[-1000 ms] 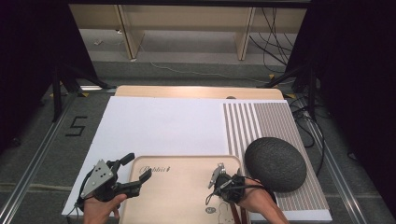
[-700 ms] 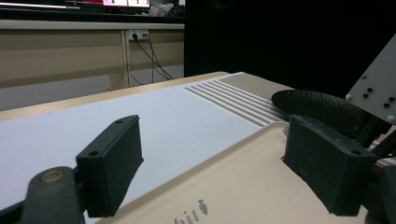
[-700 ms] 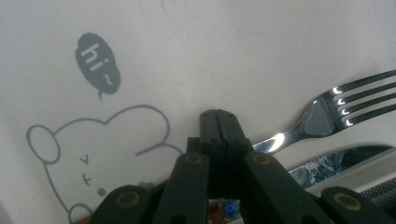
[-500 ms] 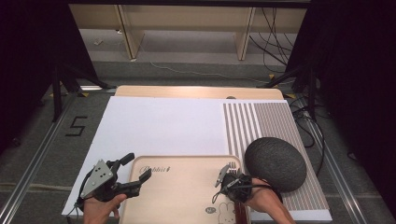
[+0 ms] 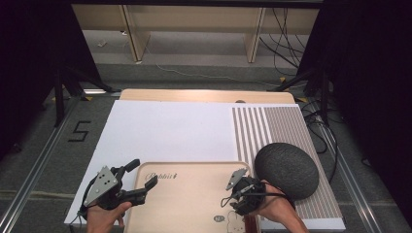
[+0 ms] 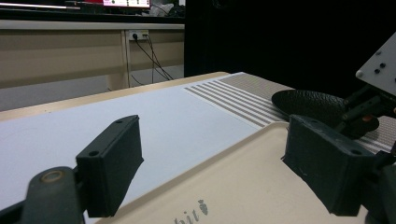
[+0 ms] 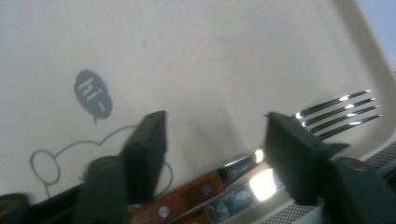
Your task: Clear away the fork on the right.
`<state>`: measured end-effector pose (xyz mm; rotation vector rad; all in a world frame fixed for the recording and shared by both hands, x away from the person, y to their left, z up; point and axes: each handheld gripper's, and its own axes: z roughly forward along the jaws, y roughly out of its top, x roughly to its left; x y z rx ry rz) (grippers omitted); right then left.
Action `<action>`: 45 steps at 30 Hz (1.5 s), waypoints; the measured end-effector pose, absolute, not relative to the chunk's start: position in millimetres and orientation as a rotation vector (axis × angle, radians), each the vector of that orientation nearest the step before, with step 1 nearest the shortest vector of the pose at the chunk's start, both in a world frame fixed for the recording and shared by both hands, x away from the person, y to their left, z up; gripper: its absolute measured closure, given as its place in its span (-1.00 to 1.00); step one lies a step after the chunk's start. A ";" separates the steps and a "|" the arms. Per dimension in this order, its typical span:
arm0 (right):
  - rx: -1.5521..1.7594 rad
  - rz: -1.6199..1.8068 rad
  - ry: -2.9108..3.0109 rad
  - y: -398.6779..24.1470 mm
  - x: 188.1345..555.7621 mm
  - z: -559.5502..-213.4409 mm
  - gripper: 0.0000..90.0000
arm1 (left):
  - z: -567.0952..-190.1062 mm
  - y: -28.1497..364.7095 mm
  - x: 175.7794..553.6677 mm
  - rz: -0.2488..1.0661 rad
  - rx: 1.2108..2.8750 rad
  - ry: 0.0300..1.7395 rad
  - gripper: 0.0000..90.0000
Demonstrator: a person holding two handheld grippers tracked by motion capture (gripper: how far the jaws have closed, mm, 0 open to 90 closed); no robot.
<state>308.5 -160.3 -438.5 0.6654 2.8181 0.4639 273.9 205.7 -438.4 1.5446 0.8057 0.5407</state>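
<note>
the left gripper [image 5: 142, 176] hovers with jaws wide and empty over the tray's [image 5: 189, 194] left rim, while the right gripper's [image 7: 212, 154] jaws, just opened, stand apart above the wooden-handled fork [image 7: 336, 109], its tines past the right finger [image 7: 299, 158].

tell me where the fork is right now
The fork lies on the beige tray by its right edge, seen in the right gripper view just past the open right gripper, its wooden handle running back between the jaws.

Grey floor [image 5: 194, 63], perhaps wooden bench [image 5: 194, 19] behind.
</note>
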 end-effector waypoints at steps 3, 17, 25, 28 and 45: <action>0.694 0.507 2.788 -158.9 305.9 -434.7 -0.46 | -438.4 205.8 273.9 0.541 1.542 0.806 -0.59; 0.754 0.701 2.676 -164.8 298.1 -422.0 -0.54 | -438.6 204.0 275.5 0.532 1.548 0.808 -0.60; 0.815 0.779 2.625 -177.4 296.8 -419.8 -0.55 | -439.6 203.0 277.2 0.518 1.558 0.812 -0.62; 0.852 0.806 2.601 -181.0 296.1 -418.4 -0.56 | -440.8 202.5 278.6 0.503 1.553 0.807 -0.63; 0.889 0.856 2.557 -197.9 293.4 -418.8 -0.57 | -443.8 197.8 277.8 0.476 1.591 0.774 -0.65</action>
